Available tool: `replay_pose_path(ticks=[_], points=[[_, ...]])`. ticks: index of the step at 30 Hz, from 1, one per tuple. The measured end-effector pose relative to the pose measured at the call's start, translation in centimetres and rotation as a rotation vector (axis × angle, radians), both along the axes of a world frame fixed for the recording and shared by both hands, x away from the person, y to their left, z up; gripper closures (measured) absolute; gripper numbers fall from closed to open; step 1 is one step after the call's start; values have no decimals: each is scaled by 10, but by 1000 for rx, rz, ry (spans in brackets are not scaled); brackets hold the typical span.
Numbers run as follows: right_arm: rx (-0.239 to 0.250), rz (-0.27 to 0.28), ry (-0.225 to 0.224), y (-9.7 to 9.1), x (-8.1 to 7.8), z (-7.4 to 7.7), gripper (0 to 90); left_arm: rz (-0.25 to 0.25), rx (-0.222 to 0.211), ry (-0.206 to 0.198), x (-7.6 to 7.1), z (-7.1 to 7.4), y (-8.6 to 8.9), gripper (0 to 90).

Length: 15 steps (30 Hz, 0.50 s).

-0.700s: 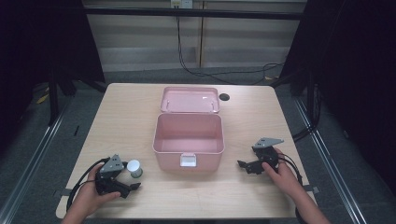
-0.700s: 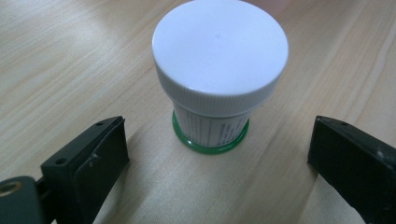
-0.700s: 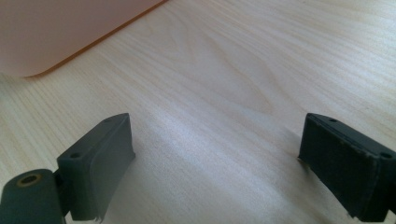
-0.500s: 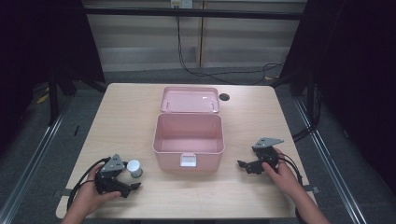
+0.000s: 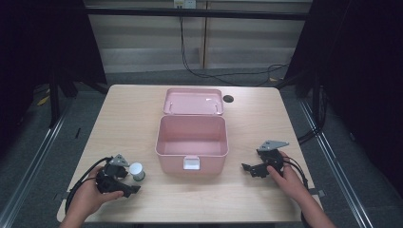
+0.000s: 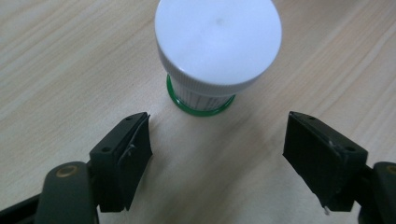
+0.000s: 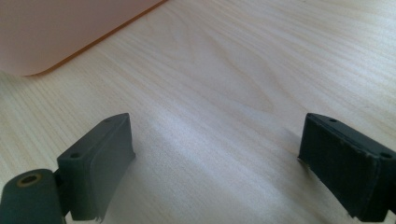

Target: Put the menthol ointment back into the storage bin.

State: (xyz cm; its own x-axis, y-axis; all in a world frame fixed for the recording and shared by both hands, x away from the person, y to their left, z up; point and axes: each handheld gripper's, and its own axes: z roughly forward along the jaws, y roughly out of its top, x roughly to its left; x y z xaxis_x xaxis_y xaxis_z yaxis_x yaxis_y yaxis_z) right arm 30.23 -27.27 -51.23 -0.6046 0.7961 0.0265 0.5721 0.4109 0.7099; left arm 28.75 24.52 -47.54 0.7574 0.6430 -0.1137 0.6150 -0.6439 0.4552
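Note:
A small bottle with a white cap [image 5: 137,170] and a green base [image 6: 201,103] stands upright on the wooden table, left of the pink box's front. My left gripper [image 5: 130,181] lies just on the near side of it, held by a hand. In the left gripper view my left gripper [image 6: 217,135] is open, with the bottle a little ahead of the jaw tips and untouched. My right gripper [image 5: 252,160] rests to the right of the box, open. In its own view my right gripper [image 7: 215,135] has bare table between its jaws.
An open pink box [image 5: 159,137] with a white latch [image 5: 191,163] sits mid-table, its lid [image 5: 192,101] lying back behind it. A corner of the box [image 7: 56,32] lies ahead of the right gripper. A dark round spot [image 5: 228,99] marks the table beside the lid.

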Motion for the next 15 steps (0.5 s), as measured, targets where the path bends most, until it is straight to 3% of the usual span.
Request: replay_pose_path(ticks=[4, 13, 15], points=[[0, 0, -1, 0, 0, 0, 92, -14, 53, 59, 7, 13, -7, 238], [2, 1, -2, 0, 0, 0, 92, -26, 104, 120, 24, 31, -17, 275], [2, 1, -2, 0, 0, 0, 92, -27, 140, 139, 29, 34, -22, 286]])
